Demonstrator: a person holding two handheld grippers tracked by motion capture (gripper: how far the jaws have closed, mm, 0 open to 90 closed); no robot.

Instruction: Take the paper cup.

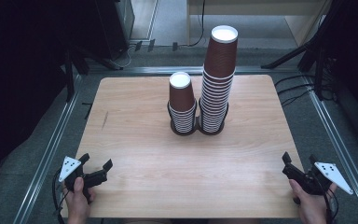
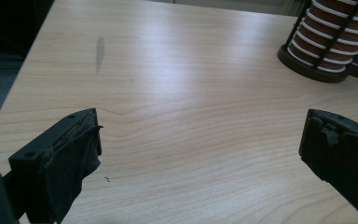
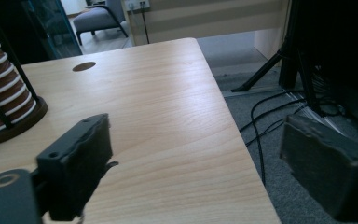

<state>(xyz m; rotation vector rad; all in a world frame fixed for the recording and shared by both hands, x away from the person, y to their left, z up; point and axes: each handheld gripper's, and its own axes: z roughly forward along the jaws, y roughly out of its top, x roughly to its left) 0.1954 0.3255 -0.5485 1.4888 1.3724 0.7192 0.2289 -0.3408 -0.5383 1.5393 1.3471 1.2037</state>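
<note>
Two stacks of brown paper cups stand upside down in black wire holders at the table's middle: a short stack (image 1: 182, 105) on the left and a tall stack (image 1: 219, 79) touching its right side. My left gripper (image 1: 96, 161) rests at the near left corner, open with nothing between its jaws. In the left gripper view the gripper (image 2: 200, 140) faces bare wood, with a cup holder (image 2: 326, 42) far off at top right. My right gripper (image 1: 299, 157) sits open at the near right edge. The right gripper (image 3: 196, 149) straddles the table's edge, with a cup stack (image 3: 4, 102) at far left.
The wooden table (image 1: 144, 154) has metal rails along both sides. Black stand legs (image 3: 279, 70) and cables (image 3: 261, 121) lie on the grey floor to the right. A dark streak (image 2: 99, 51) marks the wood at left. A round hole (image 3: 84, 66) is in the far corner.
</note>
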